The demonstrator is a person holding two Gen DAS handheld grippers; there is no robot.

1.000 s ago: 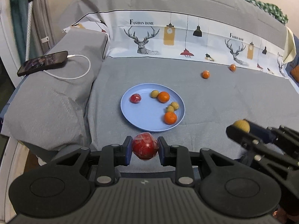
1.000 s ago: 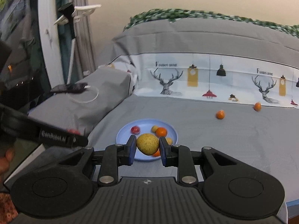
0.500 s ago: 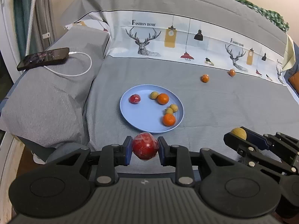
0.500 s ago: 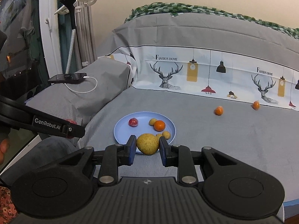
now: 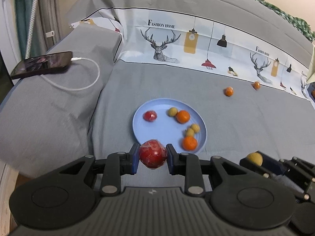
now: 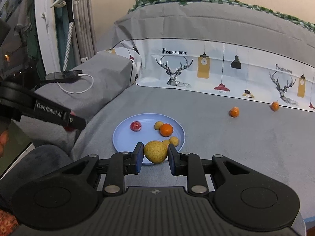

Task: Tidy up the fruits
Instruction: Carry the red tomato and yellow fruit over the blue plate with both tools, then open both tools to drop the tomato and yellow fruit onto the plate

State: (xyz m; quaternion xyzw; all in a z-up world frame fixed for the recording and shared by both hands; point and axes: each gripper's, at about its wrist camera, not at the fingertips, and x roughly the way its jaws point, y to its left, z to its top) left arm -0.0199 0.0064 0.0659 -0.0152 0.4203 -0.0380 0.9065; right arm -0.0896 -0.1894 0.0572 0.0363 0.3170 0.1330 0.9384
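Fruit is what both hands are carrying toward the blue plate [image 5: 141, 118], which lies flat on the grey bed [image 5: 246, 122] ahead of and below the two tools. The left gripper [image 5: 153, 154] has its fingers [image 5: 134, 158] pressed on a round red fruit [image 5: 153, 153], and from its own camera that fruit hangs right at the plate's near rim, so the drop spot lies just forward and down. The right gripper [image 6: 155, 153] pinches a yellow-brown fruit [image 6: 155, 151] that is slightly pear-shaped, with its wider part toward the left pad; seen from that wrist, it also sits over the near edge of the plate.

Both tools point downward at a slant, the left more steeply, and they travel side by side, the right one showing at the lower right of the left camera's view. Each looks about equally near the plate.

On the plate already: a small red fruit [image 5: 149, 116] at the left, an orange [image 5: 183, 116] touching a small yellow one behind it, two more small yellow fruits [image 5: 193, 130] touching each other, and a second orange [image 5: 189, 143] near the front right rim. My guess is the open patch at the plate's left and centre is the safest landing place. Two loose oranges [image 5: 229, 91] lie well apart from the plate, farther back on the bed near the printed sheet. A phone [image 5: 42, 64] on its white cable rests on the grey pillow to the left.
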